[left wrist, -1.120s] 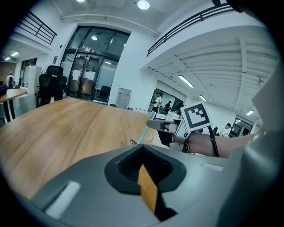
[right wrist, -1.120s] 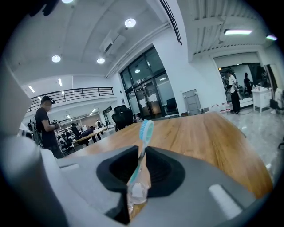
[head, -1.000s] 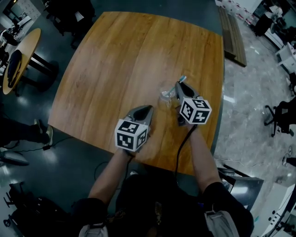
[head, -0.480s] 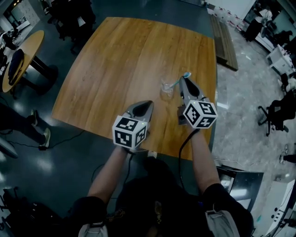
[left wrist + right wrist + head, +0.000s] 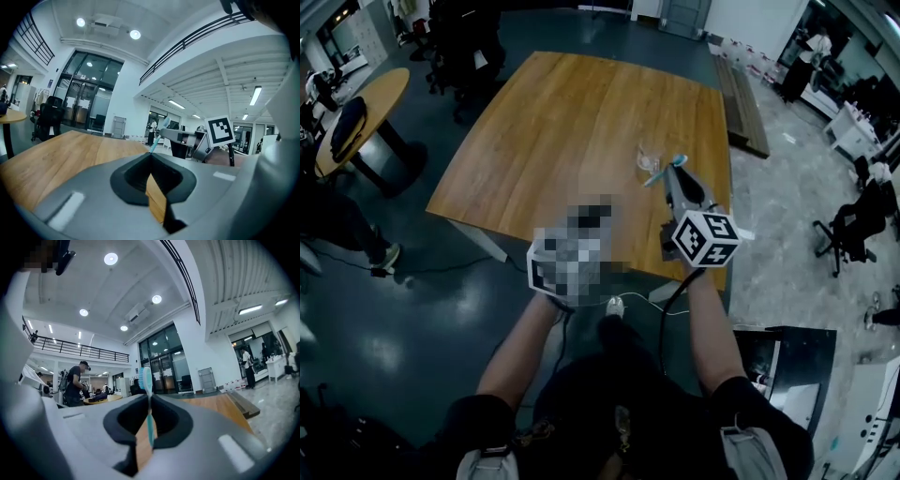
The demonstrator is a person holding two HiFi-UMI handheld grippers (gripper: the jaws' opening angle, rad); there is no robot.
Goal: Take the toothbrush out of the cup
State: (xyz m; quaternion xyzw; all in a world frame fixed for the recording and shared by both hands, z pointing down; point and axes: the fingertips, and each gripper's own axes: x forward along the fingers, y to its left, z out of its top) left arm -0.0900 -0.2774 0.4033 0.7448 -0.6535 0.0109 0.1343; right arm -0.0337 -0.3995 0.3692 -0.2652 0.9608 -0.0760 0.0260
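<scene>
Extraction judged nearly done: toothbrush (image 5: 149, 420) is clamped between right gripper (image 5: 150, 398) jaws, apparently lifted clear, just beside the clear cup (image 5: 649, 161). Left gripper (image 5: 151, 158) jaws are pressed together, empty. Next: toothbrush to be carried away from cup, grip held.

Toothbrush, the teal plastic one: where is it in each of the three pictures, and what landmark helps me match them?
Head view: the teal plastic toothbrush is right of centre, sticking out of the right gripper.
Left gripper view: the toothbrush slants at centre, beyond the near jaws.
Right gripper view: the toothbrush stands upright at centre, clamped between the jaws.
Shared landmark: the wooden table.
</scene>
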